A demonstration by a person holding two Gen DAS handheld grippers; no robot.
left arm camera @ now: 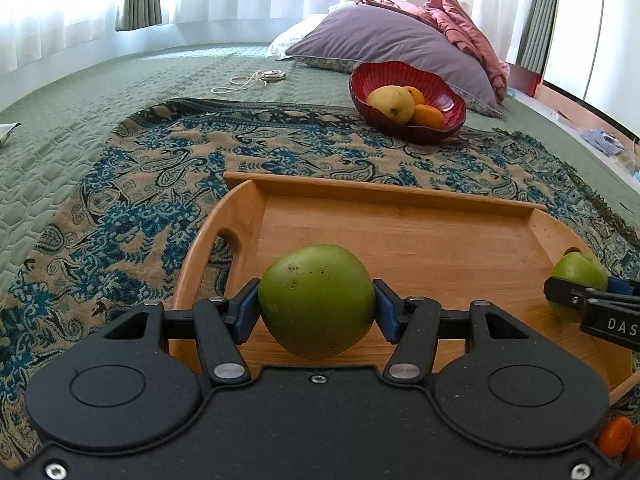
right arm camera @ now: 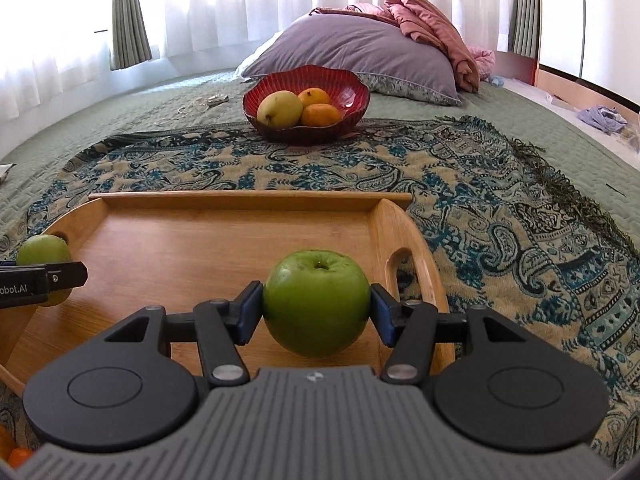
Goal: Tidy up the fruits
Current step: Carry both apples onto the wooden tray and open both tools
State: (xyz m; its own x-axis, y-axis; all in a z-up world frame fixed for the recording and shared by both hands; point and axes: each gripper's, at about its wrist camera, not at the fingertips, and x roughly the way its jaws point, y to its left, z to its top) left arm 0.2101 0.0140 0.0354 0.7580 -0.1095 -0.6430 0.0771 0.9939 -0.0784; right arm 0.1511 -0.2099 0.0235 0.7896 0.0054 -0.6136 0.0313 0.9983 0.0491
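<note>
Gripper-held apples (left arm camera: 316, 300) over tray (left arm camera: 384, 190) edge

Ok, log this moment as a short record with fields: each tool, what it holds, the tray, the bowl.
left tool: shut on a green apple, over the tray
right tool: shut on a second green apple, stem dimple up
wooden tray: on the paisley cloth, floor bare
red bowl: beyond the tray, holds a yellow mango and two oranges
surface: green bedspread, purple pillow behind the bowl
</note>
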